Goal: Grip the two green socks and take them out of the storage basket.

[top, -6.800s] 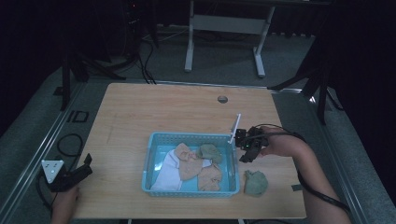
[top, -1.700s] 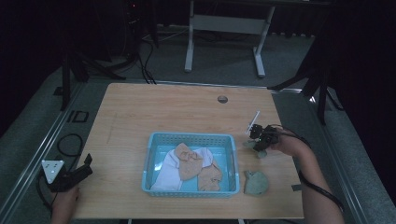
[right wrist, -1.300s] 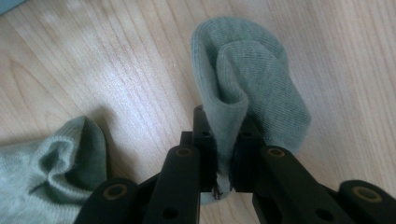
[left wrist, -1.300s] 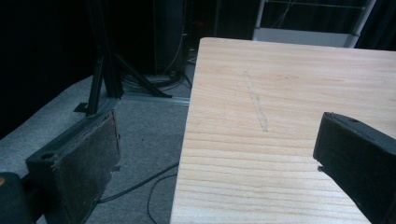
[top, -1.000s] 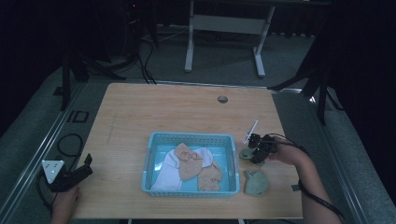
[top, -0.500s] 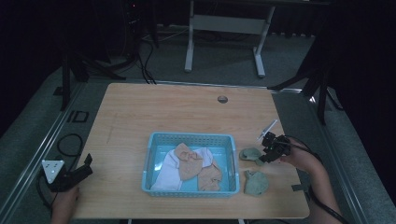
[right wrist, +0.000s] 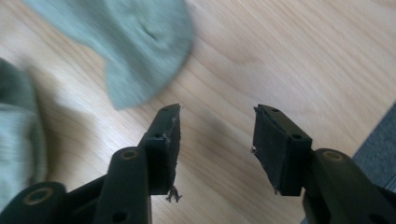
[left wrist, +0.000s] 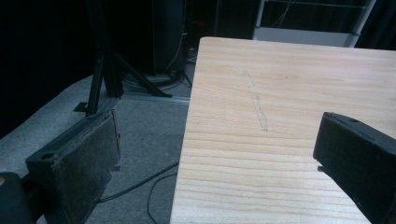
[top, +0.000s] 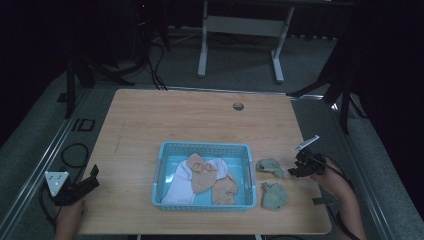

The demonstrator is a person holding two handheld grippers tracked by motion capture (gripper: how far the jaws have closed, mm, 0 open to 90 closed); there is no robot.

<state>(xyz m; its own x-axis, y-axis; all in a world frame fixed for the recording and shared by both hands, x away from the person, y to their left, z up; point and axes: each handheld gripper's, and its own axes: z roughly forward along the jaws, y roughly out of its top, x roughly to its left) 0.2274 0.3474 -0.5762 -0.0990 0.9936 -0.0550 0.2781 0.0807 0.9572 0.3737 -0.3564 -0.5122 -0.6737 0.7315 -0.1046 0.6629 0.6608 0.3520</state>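
Two green socks (top: 270, 166) on table | one blue basket (top: 202, 148) | right tongs (top: 292, 169) empty

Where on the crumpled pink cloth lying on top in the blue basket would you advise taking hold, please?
Grip the raised knot-like bunch at the top of the pink cloth, coming straight down from above. It lies in the blue basket, whose walls block a side approach, and that bunched fold stands proud enough to pinch. The right tongs, open and empty, look nearest.

Two soft green socks lie on the tabletop, just right of the blue basket. One green sock (top: 270, 166) is crumpled up. The other green sock (top: 274, 195) lies bunched nearer the front edge
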